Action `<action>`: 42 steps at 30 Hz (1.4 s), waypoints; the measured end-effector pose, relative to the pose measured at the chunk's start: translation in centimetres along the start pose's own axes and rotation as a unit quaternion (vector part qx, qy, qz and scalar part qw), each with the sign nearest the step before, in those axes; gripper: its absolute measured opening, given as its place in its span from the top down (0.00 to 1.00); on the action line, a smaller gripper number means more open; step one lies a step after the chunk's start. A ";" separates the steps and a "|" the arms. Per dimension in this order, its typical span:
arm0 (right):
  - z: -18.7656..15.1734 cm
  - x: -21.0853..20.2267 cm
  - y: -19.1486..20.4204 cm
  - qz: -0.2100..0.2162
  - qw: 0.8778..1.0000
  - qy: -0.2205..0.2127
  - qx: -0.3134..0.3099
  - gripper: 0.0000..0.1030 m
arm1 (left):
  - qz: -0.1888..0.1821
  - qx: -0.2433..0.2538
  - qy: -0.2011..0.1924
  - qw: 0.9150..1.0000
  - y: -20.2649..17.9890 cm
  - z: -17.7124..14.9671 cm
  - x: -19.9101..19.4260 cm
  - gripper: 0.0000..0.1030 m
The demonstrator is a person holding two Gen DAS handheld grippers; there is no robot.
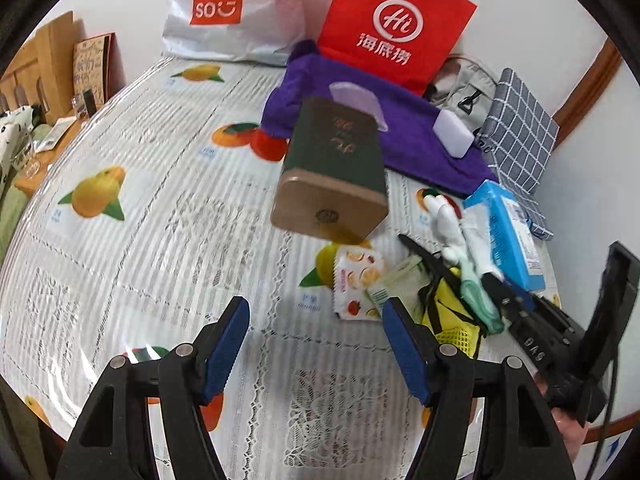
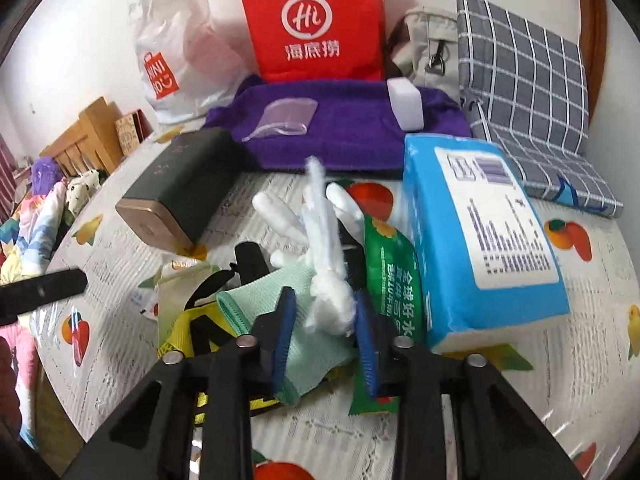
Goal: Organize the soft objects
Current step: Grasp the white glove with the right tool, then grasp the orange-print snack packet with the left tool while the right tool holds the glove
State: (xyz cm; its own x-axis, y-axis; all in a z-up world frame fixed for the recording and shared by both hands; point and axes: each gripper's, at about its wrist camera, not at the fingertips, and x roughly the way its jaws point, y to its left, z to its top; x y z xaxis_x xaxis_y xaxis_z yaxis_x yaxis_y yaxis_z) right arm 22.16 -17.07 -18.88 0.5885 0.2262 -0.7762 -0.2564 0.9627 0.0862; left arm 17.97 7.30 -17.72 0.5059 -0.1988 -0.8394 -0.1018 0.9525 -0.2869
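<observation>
Fruit-print tablecloth [image 1: 132, 240] covers our table, with a red bag [image 2: 316, 20] against the wall behind a purple towel [image 2: 352, 136]. Our left gripper [image 1: 316, 344] hovers with jaws wide and bare. Our right gripper [image 2: 326, 332] pinches a white glove [image 2: 324, 256] lying on a mint cloth [image 2: 276, 300], beside a blue tissue pack [image 2: 480, 240].

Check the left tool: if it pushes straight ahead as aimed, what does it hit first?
Probably the dark green tin lying on its side on the fruit-print tablecloth. The left tool is open, and only bare cloth shows between it and the tin. Depth is uncertain through the fisheye.
</observation>
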 end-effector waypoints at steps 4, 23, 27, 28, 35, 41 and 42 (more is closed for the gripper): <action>-0.1 -1.0 0.0 -0.001 1.000 -0.013 -0.005 0.84 | -0.002 0.003 0.005 1.000 -0.2 -0.3 0.4 0.35; -5.2 -9.0 -4.6 -0.012 0.998 -0.048 0.033 0.84 | 0.039 0.035 0.002 0.999 -2.4 -1.5 2.1 0.35; -6.8 -8.7 -6.4 -0.032 0.998 -0.033 0.049 0.84 | 0.056 0.042 -0.005 0.998 -2.5 -1.4 2.4 0.35; -7.1 -8.6 -6.9 -0.032 0.998 -0.028 0.054 0.84 | 0.063 0.040 -0.006 0.997 -2.3 -1.3 2.6 0.35; -9.1 -6.8 -8.4 -0.040 0.997 -0.001 0.068 0.84 | 0.083 0.039 -0.003 0.996 -2.2 -0.5 4.5 0.35; -9.5 -5.8 -8.9 -0.042 0.996 0.012 0.079 0.84 | 0.133 0.080 -0.016 0.988 -3.7 -0.2 6.6 0.31; -9.5 -5.7 -8.9 -0.041 0.996 0.013 0.080 0.84 | 0.133 0.080 -0.015 0.988 -3.7 -0.1 6.7 0.30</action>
State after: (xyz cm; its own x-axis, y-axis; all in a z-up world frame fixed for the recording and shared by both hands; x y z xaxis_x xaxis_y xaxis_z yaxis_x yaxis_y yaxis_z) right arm 13.74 -28.35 -21.14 0.5827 0.1431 -0.8000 -0.0816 0.9897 0.1176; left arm 21.61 2.44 -22.32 0.5048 0.0689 -0.8605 -0.0997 0.9948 0.0212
